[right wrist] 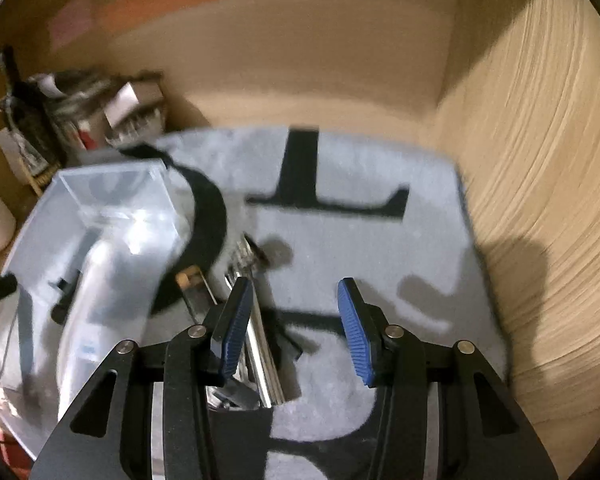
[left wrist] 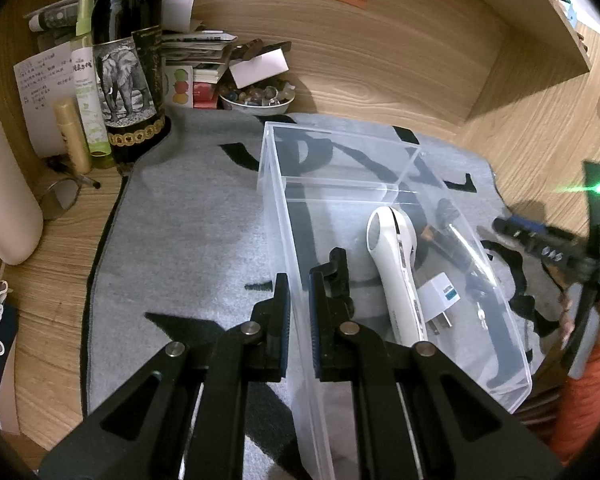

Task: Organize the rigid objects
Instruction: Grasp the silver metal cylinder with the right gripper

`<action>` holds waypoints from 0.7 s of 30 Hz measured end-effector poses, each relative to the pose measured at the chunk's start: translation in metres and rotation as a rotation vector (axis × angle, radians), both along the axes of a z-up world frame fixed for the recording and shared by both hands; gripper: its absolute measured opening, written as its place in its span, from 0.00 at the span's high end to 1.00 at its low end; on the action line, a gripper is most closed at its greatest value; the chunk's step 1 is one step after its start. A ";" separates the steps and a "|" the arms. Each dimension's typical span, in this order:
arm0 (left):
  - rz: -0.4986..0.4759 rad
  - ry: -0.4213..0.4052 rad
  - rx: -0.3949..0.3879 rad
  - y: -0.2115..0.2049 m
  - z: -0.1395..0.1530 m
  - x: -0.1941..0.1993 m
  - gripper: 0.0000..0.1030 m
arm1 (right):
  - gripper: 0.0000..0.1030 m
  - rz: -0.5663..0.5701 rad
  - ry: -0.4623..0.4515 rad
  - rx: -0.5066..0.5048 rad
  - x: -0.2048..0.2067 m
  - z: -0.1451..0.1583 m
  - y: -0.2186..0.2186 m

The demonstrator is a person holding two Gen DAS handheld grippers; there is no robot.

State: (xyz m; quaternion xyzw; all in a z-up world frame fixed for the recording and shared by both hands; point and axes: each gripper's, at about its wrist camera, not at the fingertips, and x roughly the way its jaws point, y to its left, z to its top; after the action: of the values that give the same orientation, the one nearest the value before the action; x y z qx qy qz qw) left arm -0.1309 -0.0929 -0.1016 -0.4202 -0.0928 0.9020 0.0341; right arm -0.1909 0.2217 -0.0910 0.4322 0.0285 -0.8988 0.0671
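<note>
Left gripper (left wrist: 299, 300) clamped on near left wall of clear box (left wrist: 276, 208), one pad outside, one inside; box sits on grey mat (left wrist: 180, 240) with black lettering; inside box: white handheld device (left wrist: 396, 264) lying lengthwise, white plug adapter (left wrist: 440, 294) beside it; dark items just beyond right wall, unclear through plastic; right gripper (left wrist: 540, 240) at right edge, blurred, green light on it, orange sleeve (left wrist: 588, 392) below; wine bottle (left wrist: 128, 60), bowl (left wrist: 260, 100) of stones and papers at back left on wooden desk (left wrist: 380, 60).
</note>
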 end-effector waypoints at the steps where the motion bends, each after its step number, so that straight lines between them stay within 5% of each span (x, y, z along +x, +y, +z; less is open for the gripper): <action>1: 0.000 0.000 0.000 0.000 0.000 0.001 0.92 | 0.60 0.002 -0.021 -0.016 -0.002 -0.007 0.001; 8: -0.002 -0.001 0.001 -0.003 -0.001 0.001 0.92 | 0.61 0.048 -0.132 -0.054 -0.013 -0.045 -0.006; 11: -0.002 0.000 -0.001 -0.003 -0.001 0.002 0.92 | 0.68 0.065 -0.100 -0.007 -0.007 -0.044 -0.014; 13: -0.001 0.001 -0.002 -0.003 -0.001 0.002 0.92 | 0.85 0.078 -0.099 0.003 -0.006 -0.044 -0.017; 21: -0.001 0.001 -0.002 -0.003 -0.001 0.002 0.92 | 0.86 0.064 -0.062 -0.003 0.001 -0.033 -0.012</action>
State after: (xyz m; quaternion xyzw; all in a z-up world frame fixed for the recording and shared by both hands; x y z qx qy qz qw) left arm -0.1287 -0.0955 -0.1024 -0.4198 -0.0917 0.9023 0.0340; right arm -0.1903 0.2099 -0.1242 0.4587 0.0389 -0.8824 0.0971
